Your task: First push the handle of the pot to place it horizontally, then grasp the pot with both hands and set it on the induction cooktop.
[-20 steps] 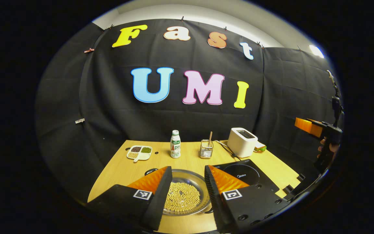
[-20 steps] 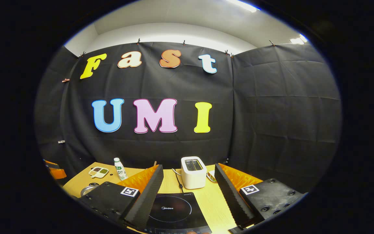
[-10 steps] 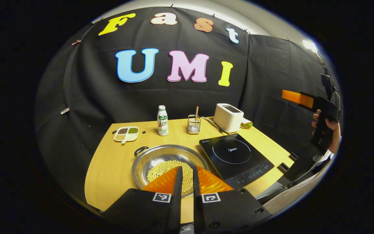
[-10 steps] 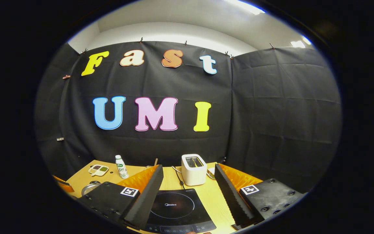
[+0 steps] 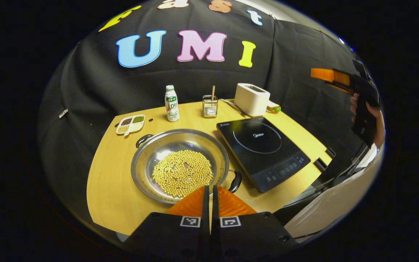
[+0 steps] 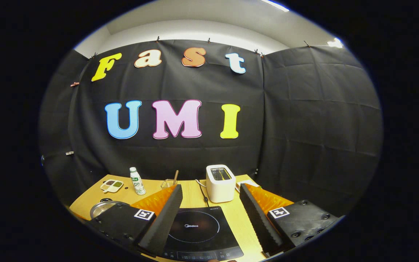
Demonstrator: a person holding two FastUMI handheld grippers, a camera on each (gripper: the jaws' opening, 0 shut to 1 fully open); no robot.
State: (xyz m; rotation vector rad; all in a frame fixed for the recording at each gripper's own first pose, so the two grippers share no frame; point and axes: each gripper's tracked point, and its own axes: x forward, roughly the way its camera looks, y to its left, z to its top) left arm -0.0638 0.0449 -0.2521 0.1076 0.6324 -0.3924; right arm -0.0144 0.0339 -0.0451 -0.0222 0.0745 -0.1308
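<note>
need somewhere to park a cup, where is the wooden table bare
Bare wood lies left of and in front of the steel pot of yellow beans, out to the wooden table edge. Crowded: the back row, white divided dish, white bottle, wire holder, white toaster; black induction cooktop fills the right.

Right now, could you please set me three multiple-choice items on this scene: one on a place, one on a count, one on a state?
1. Where does the pot stand?
A. On the cooktop
B. On the table, beside the cooktop
C. On the toaster

2. How many handles show on the pot?
A. One
B. Two
C. Four

3. How is the left gripper?
A. Shut
B. Wide open
C. Clamped on a handle

Answers:
1 B: it rests on the table, left of the cooktop.
2 B: one at the far left, one at the near right.
3 A: its fingers meet, holding nothing.
</note>
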